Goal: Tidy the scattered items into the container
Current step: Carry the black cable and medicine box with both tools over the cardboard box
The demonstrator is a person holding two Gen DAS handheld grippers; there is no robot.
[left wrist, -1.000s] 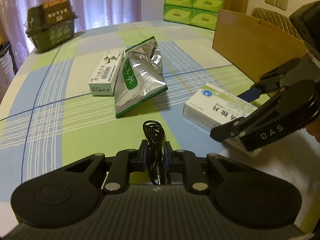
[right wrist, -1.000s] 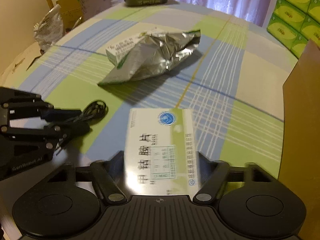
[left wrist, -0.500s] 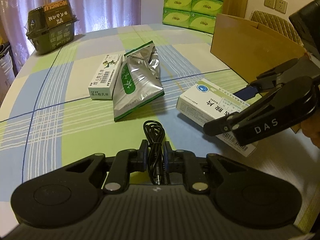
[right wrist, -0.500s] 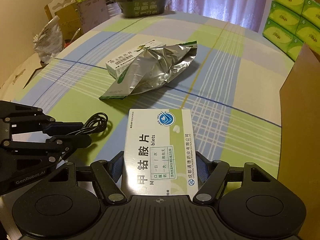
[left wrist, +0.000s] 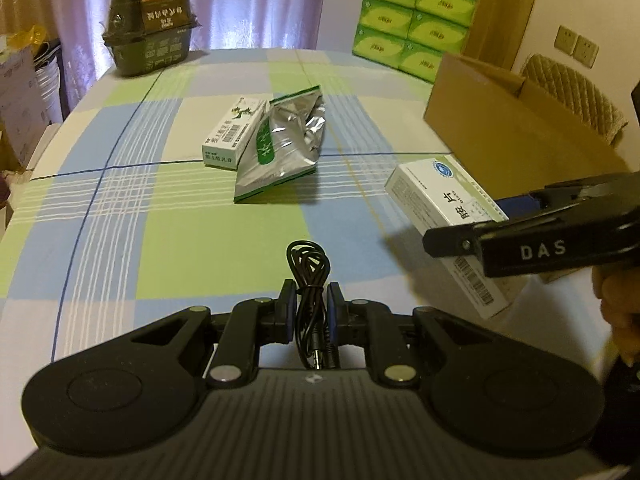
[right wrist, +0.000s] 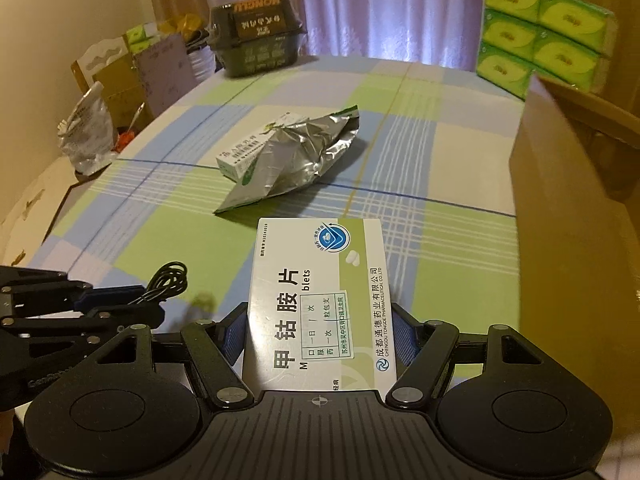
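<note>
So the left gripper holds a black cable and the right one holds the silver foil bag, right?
Not quite. The left gripper does hold the cable, but the right gripper holds a white pill box, as the right wrist view shows. The foil bag lies on the table.

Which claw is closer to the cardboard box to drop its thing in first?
Probably the right claw. It grips the white medicine box, and the cardboard box stands just to its right. The left claw, gripping the black cable, sits further from the cardboard box.
</note>
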